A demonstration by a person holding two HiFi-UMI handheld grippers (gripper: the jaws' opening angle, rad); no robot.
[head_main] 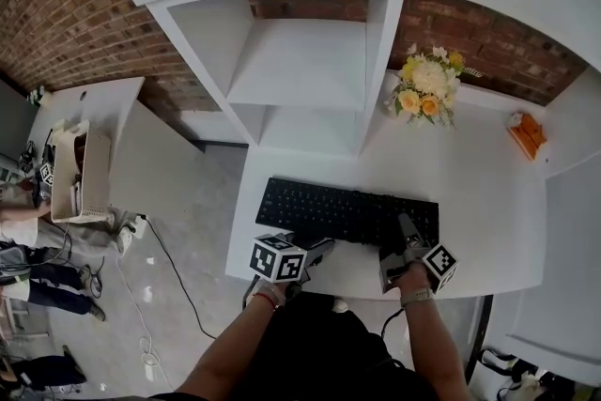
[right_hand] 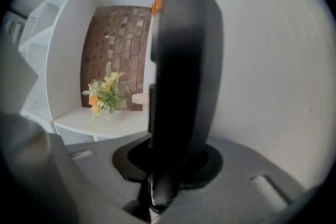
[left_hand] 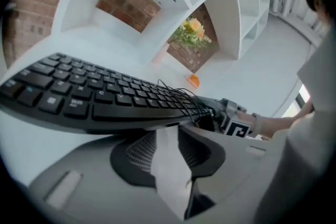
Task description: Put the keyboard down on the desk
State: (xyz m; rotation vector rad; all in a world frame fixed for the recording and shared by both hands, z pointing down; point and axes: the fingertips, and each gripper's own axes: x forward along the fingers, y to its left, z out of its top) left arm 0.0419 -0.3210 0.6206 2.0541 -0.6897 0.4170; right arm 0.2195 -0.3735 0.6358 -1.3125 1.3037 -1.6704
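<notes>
Now left gripper (head_main: pixel 317 248), right gripper (head_main: pixel 402 238) clamp keyboard (head_main: pixel 347 207) — fingertips covered.

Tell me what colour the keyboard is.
Black, keys and frame alike; the head view shows the keyboard best.

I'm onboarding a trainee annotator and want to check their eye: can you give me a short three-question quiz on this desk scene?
1. True or false: the bunch of yellow and white flowers stands behind the right end of the flat black keyboard.
2. What do the jaws of the grey right gripper grip? A) a flower stem B) the black keyboard C) nothing
3. What colour is the small object at the far right of the white desk?
Key: 1 true; 2 B; 3 orange.
</notes>
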